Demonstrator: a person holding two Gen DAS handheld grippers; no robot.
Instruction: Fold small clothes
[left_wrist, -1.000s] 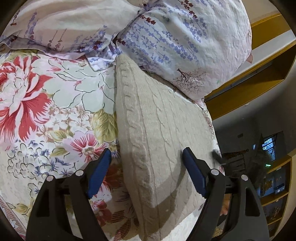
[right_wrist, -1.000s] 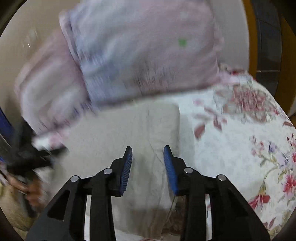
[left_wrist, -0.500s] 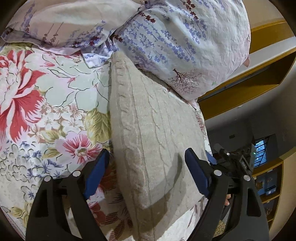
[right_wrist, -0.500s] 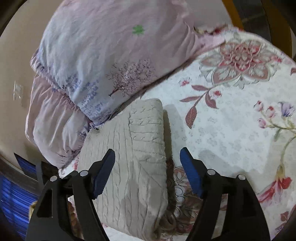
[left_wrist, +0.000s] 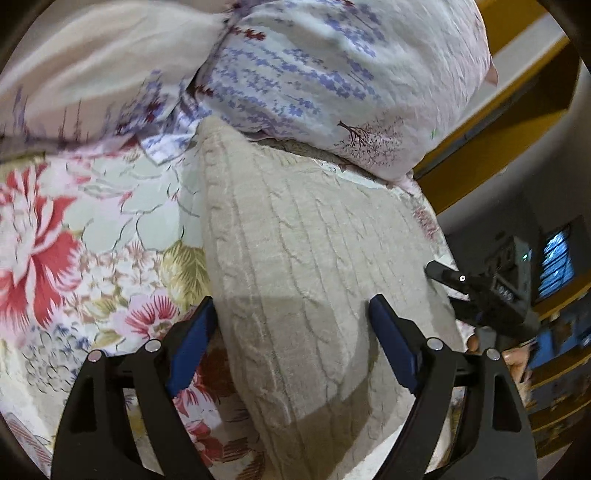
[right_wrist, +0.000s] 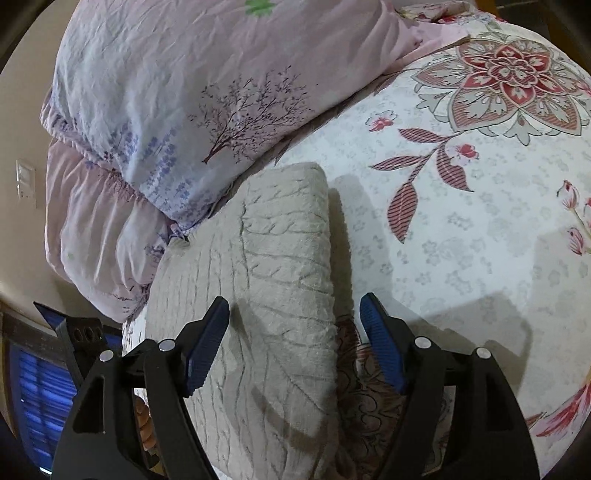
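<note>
A folded beige cable-knit sweater (left_wrist: 303, 240) lies on the floral bedsheet (left_wrist: 92, 236), its far end tucked against a pillow. My left gripper (left_wrist: 291, 306) hovers open over the sweater's near end. Its left pad sits by the folded edge and its right pad above the knit, neither pressing. In the right wrist view the sweater (right_wrist: 280, 236) shows a thick folded layer on its right side. My right gripper (right_wrist: 295, 304) stands open astride that layer, with nothing gripped. Each gripper also shows in the other's view: the right gripper (left_wrist: 480, 295) and the left gripper (right_wrist: 74, 328).
Two lavender-print pillows (left_wrist: 332, 74) are stacked at the head of the bed, the near one (right_wrist: 192, 92) overlapping the sweater's far end. The flowered sheet (right_wrist: 461, 221) spreads wide to the right. The bed's edge and dark room furniture (left_wrist: 554, 258) lie beyond the sweater.
My right gripper's jaws have spread from narrow to wide and the hand has rolled and shifted over the sweater's folded edge. The left gripper drifted slightly and stayed open.
</note>
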